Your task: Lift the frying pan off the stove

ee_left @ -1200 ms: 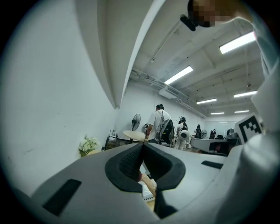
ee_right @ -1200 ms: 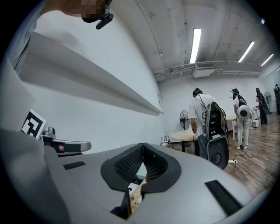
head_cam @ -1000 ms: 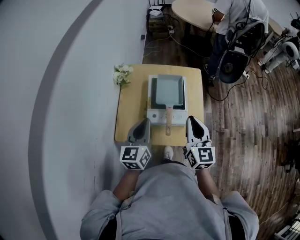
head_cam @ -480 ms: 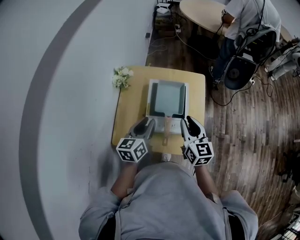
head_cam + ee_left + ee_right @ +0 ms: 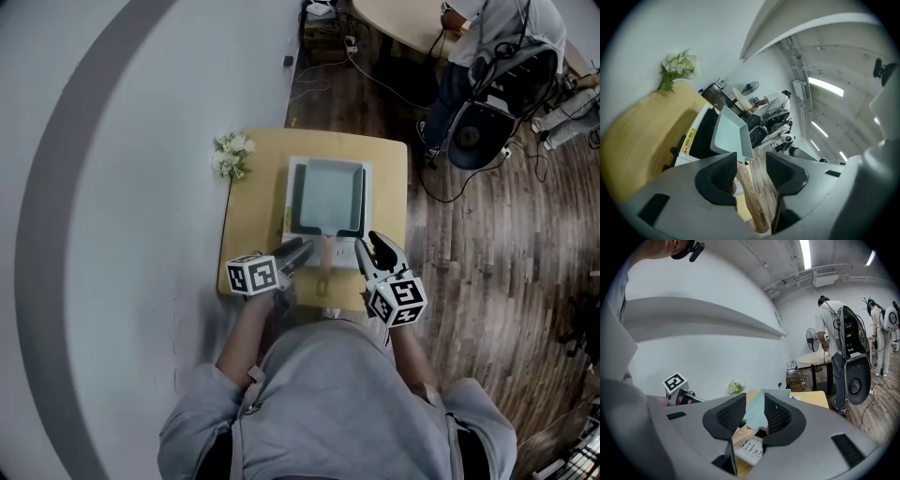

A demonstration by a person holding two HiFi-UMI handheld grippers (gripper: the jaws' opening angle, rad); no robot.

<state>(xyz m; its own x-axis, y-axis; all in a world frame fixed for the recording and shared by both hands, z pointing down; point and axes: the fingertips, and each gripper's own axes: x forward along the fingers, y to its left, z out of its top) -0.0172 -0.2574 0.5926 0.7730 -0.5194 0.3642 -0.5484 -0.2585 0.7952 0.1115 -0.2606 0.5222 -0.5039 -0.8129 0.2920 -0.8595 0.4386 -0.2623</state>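
closing now is where this can slip, so check your line first. the frying pan (image 5: 328, 195) sits flat on the stove (image 5: 367, 202) in the middle of the table (image 5: 253, 206), its wooden handle (image 5: 323, 255) pointing to 6 o'clock, straight at you. your left gripper (image 5: 753, 171) lies rolled on its side, coming in from 8 o'clock. its jaws have just been opening and stand wide, with the handle between them but not pressed. the handle runs close along one pad, far from the other. squeeze like that and i think you will shove it sideways and skate the pan across the stove. a hold this near the handle's end may also let the pan droop or twist. your right gripper (image 5: 753, 416) at 5 o'clock has also just been opening and holds nothing. it hangs near the stove's front panel, so a drift toward 12 could knock the buttons.
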